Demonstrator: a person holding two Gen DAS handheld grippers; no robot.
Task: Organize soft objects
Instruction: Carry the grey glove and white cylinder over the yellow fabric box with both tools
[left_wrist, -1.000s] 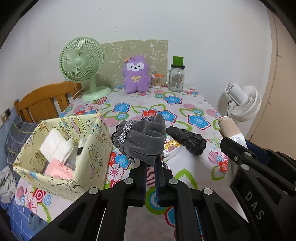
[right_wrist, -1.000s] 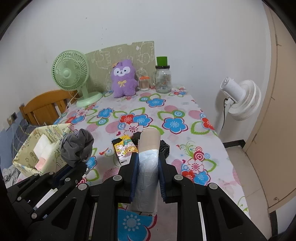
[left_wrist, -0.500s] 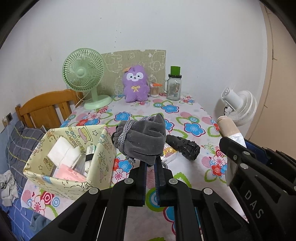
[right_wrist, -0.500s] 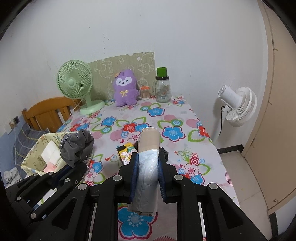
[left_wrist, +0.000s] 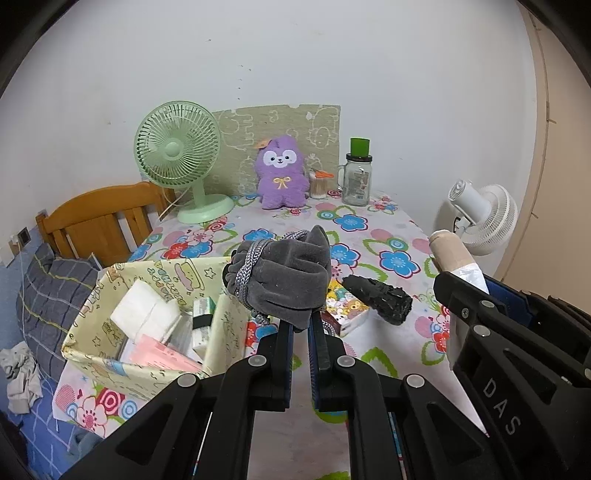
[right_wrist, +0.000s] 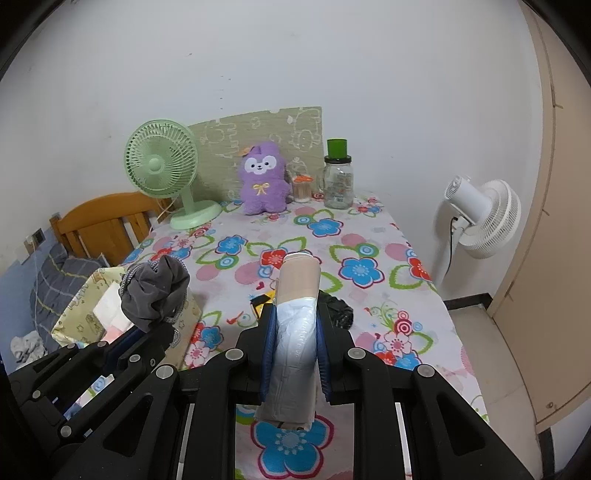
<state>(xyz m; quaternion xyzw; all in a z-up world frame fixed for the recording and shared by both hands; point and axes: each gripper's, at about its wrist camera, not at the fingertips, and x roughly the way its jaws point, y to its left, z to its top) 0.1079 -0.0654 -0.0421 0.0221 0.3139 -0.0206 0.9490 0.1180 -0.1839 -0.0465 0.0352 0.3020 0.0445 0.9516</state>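
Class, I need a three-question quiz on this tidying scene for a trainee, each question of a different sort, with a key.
1. True or false: the left gripper holds a grey drawstring pouch.
2. What does the right gripper clamp? A) roll of bags B) plush toy C) jar
3. Name the container beside the pouch that already holds packets.

Key: 1 true; 2 A; 3 the yellow patterned box.

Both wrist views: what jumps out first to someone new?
The grey drawstring pouch pinched in the left gripper, held above the yellow box. Next, the plastic bag roll clamped in the right gripper. At the table's far end, the purple plush beside a green fan.
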